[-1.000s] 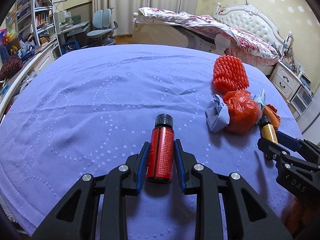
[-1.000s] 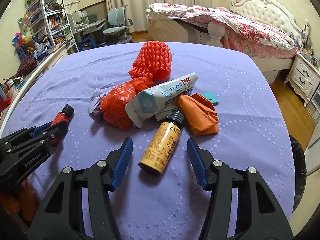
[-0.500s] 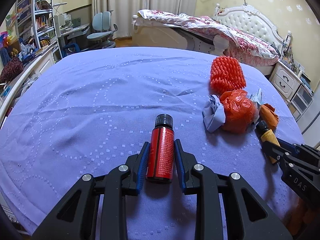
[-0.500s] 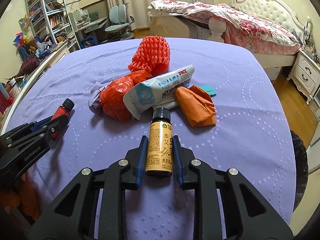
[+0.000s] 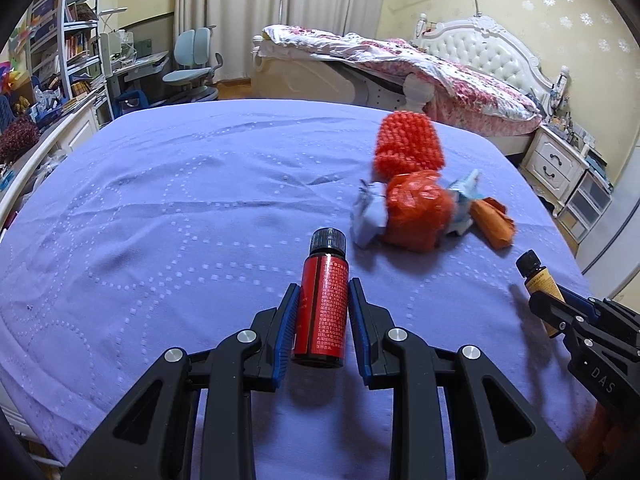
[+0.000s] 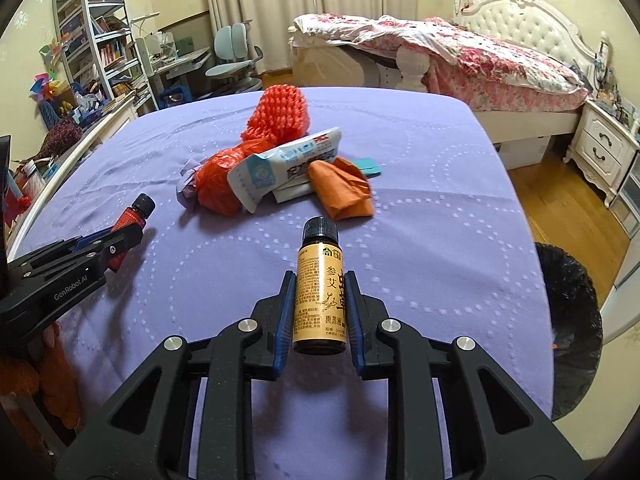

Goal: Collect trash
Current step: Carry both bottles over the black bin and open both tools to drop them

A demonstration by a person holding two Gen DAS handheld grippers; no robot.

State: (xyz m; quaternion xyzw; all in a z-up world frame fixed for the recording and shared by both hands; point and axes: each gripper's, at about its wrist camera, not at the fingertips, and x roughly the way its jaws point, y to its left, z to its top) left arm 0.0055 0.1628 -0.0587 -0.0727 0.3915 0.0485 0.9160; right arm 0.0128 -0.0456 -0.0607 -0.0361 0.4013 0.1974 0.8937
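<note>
My left gripper is shut on a small red bottle with a black cap, held just above the purple cloth. My right gripper is shut on a yellow-labelled bottle with a black cap, its blue pads pressing both sides. In each wrist view the other gripper shows at the edge with its bottle. Beyond both lies a trash pile: an orange foam net, a red plastic bag, a white and blue wrapper and crumpled orange paper.
A bin with a black liner stands on the floor off the cloth's right edge. A crumpled lilac scrap lies left of the red bag. A bed, nightstand, desk chair and shelves ring the room.
The right gripper's jaws closed from wide open onto the yellow bottle and straightened it. Both grippers have drawn back from the trash pile with their bottles.
</note>
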